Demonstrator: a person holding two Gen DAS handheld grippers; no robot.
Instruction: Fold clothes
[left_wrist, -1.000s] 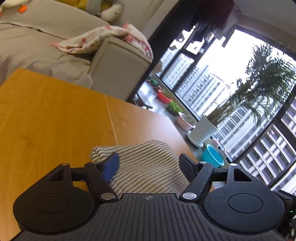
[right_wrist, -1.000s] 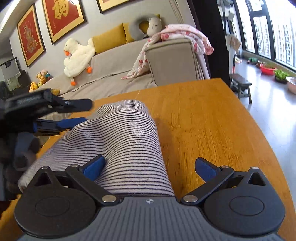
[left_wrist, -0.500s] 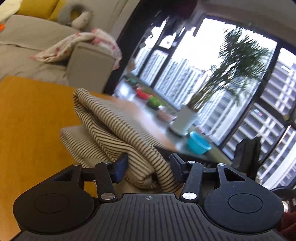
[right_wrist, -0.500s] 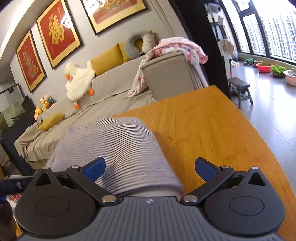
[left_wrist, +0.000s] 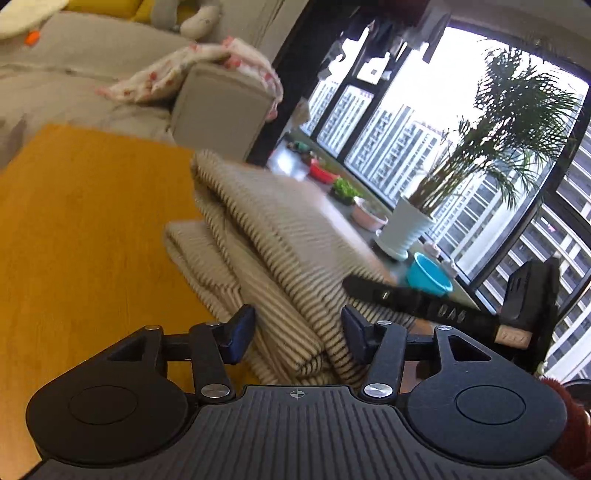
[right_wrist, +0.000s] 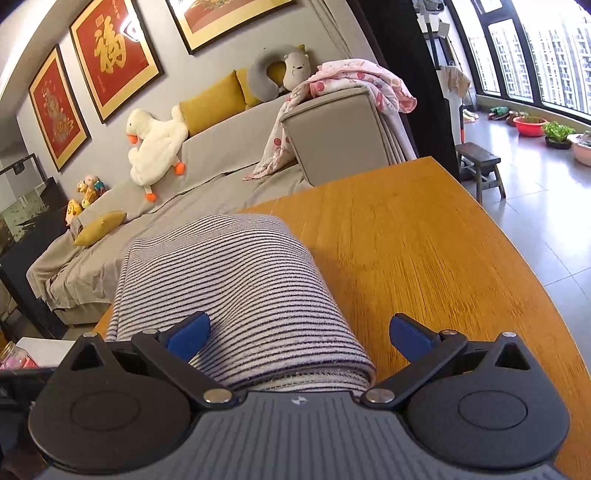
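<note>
Rightward, bare table (right_wrist: 424, 240), striped garment (right_wrist: 236, 280) edge

Gold character 福 on the red framed wall picture (right_wrist: 112, 55).

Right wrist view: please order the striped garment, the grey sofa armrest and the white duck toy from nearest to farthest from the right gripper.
1. Striped garment, between the right gripper fingers.
2. Grey sofa armrest, beyond the table's far edge, centre.
3. White duck toy, upper left, against the sofa back.
</note>
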